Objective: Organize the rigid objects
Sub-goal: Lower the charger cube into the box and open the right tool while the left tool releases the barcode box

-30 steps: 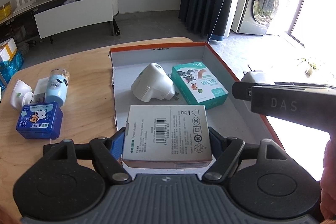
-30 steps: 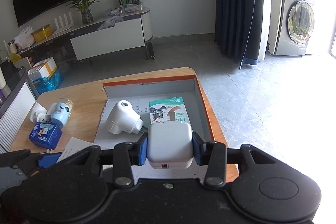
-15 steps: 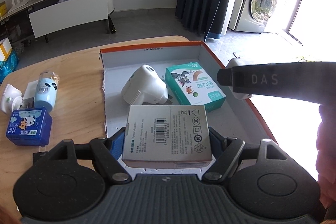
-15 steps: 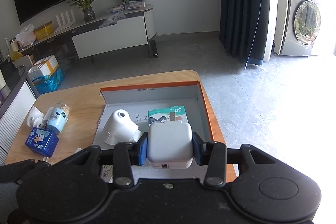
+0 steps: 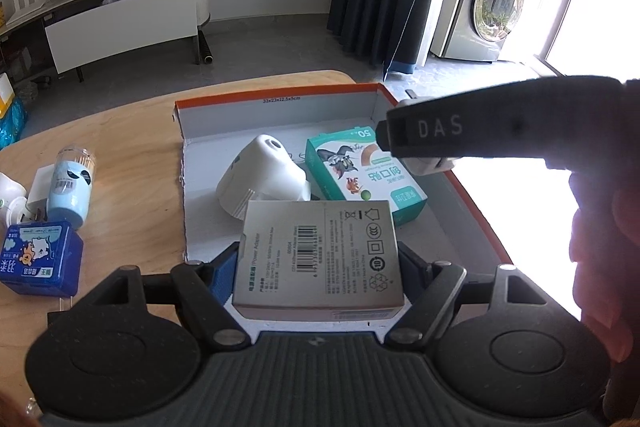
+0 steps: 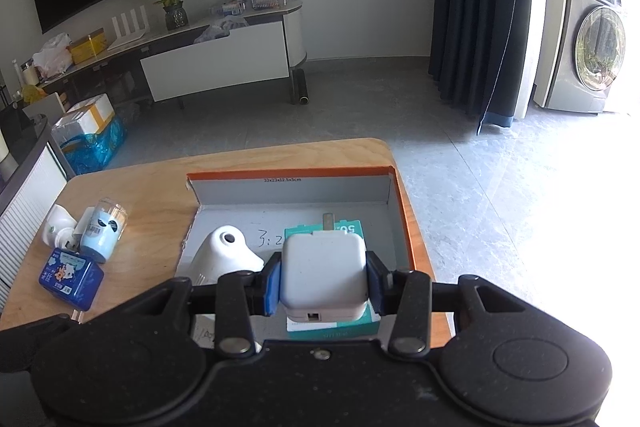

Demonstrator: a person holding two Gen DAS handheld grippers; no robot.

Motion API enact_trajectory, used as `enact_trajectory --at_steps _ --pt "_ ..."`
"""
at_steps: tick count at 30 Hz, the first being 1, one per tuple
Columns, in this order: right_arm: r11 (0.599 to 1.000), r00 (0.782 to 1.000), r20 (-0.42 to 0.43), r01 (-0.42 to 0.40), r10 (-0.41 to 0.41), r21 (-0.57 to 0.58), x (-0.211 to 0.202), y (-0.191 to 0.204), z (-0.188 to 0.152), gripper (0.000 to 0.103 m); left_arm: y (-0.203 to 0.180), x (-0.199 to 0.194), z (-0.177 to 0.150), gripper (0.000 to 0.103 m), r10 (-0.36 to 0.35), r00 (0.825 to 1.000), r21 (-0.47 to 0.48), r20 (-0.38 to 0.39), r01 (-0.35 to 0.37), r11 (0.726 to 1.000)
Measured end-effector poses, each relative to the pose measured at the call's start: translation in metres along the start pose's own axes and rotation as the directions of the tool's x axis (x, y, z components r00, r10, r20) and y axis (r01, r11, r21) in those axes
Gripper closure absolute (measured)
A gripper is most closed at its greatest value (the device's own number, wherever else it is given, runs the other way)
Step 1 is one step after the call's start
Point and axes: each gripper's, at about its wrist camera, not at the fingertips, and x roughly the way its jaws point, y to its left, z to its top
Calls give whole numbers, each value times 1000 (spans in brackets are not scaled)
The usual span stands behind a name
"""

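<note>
My left gripper (image 5: 318, 263) is shut on a grey power-adapter carton (image 5: 318, 255), held over the near end of the orange-rimmed open box (image 5: 276, 101). My right gripper (image 6: 323, 281) is shut on a white wall charger (image 6: 324, 271), prongs forward, above the teal bandage box (image 6: 348, 227). In the left wrist view the right gripper (image 5: 420, 165) reaches in from the right over that teal box (image 5: 360, 179), with the charger (image 5: 430, 165) mostly hidden behind its finger. A white cone-shaped plug-in device (image 5: 264, 179) lies in the box beside the teal box.
On the wooden table (image 5: 128, 147) left of the box lie a blue tin (image 5: 40, 257), a pale blue toothpick jar (image 5: 72, 187) and small white adapters (image 5: 10, 195). A person's hand (image 5: 600, 247) fills the right edge. The table's right edge runs just past the box's orange wall (image 6: 412, 227).
The right gripper with the charger has moved left, from past the box's right wall to over the teal box. The left gripper with its carton has drifted slightly right.
</note>
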Motion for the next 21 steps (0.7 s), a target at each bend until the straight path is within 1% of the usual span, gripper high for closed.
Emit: enact_trajectory --at_steps 5,7,9,10,13,15,17,19,20,21 --pt "1000 1000 0 -16 16 -11 17 4 21 51 1 2 0 24 -7 1000 2 -7 7 1000" --pt "999 999 35 -31 32 -24 22 4 29 50 2 3 0 24 -4 1000 -1 -12 4 1000" --pt "1000 997 71 0 2 -31 22 4 33 45 3 4 1 24 -4 1000 -4 -16 4 1000" --pt "1000 997 82 10 -8 -26 20 2 34 45 3 4 1 24 -6 1000 -3 -16 6 1000" --pt "1000 993 117 0 -1 2 6 -6 31 45 2 6 2 24 -16 1000 -3 -19 16 1000" --pt "1000 992 128 16 -17 13 -3 -11 28 45 -1 8 3 24 -32 999 -5 -21 31 999" --pt "1000 990 136 20 -23 22 -11 -16 25 45 -5 10 4 24 -60 998 -6 -20 59 998" --pt "999 989 143 22 -26 30 -20 -19 21 44 -10 10 5 24 -108 994 -3 -16 108 994" --pt "999 989 145 29 -34 33 -24 -19 19 44 -11 9 5 23 -122 993 -1 -9 122 993" --pt "999 989 146 31 -35 33 -27 -20 17 44 -13 7 6 19 -118 993 3 -1 118 993"
